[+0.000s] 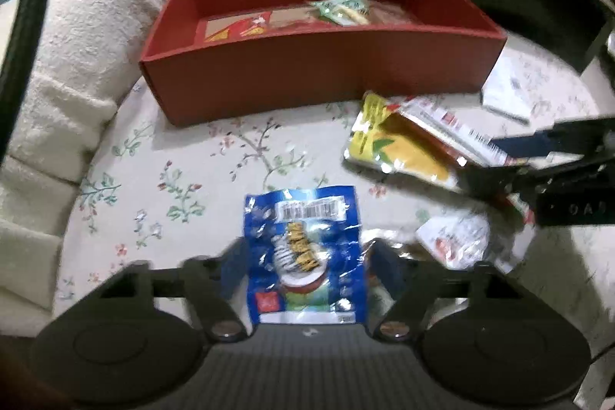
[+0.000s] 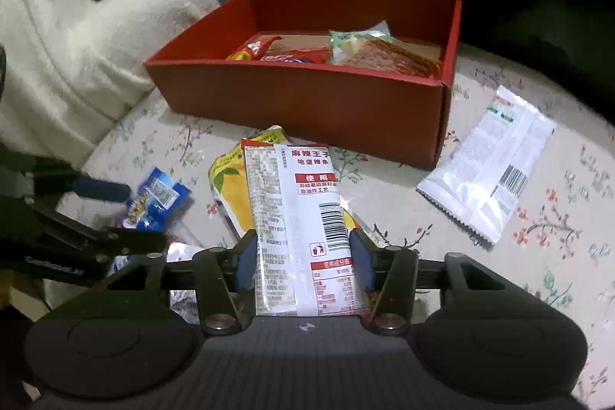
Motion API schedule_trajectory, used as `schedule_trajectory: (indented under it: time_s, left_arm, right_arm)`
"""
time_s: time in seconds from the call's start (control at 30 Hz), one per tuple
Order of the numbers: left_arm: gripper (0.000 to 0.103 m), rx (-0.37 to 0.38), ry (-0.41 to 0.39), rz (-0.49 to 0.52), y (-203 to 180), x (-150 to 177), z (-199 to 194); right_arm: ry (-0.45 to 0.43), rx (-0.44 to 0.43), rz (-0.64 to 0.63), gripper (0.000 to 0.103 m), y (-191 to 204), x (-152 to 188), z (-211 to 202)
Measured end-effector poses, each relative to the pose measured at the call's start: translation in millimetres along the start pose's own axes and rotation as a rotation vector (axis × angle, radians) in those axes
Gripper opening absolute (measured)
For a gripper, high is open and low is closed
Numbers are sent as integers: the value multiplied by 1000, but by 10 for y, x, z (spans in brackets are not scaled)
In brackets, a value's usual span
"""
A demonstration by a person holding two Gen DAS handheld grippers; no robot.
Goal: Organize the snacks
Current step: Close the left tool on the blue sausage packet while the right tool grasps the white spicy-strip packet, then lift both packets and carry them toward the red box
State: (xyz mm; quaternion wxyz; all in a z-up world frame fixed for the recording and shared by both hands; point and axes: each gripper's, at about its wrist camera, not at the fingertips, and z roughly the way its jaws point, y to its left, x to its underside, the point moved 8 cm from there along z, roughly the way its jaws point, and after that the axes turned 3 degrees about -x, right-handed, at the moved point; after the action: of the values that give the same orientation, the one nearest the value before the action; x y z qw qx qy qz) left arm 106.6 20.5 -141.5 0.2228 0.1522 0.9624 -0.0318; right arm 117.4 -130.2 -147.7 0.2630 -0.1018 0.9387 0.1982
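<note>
One red cardboard box (image 2: 307, 102), rectangular and open-topped, stands on the flowered cloth (image 1: 184, 179) and holds about three crinkly packets. Four more packets lie in front of it: a glossy blue packet (image 1: 303, 252), a yellow packet (image 1: 392, 145), a white printed packet (image 2: 303, 229) and a flat white foil packet (image 2: 488, 175). The left gripper (image 1: 303, 268) straddles the blue packet, pads not clearly pressing. The right gripper (image 2: 303, 260) clamps the white printed packet.
</note>
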Motion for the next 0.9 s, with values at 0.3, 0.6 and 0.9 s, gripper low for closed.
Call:
schedule_trajectory:
  time_s: [0.3,0.6,0.9]
  left_arm:
    - [24,43,-36,-20,-4,-77,-146]
    - [4,134,-57,-81,72,-147,-299]
    - [2,123,-31,-89,85,-152,-246]
  right_arm:
    - [-14,-18,20,61,-23,-61,28]
    - [-27,-31,46,58,-38,-129,-72]
    - [-72,-57,71,57,-32,-237,-204]
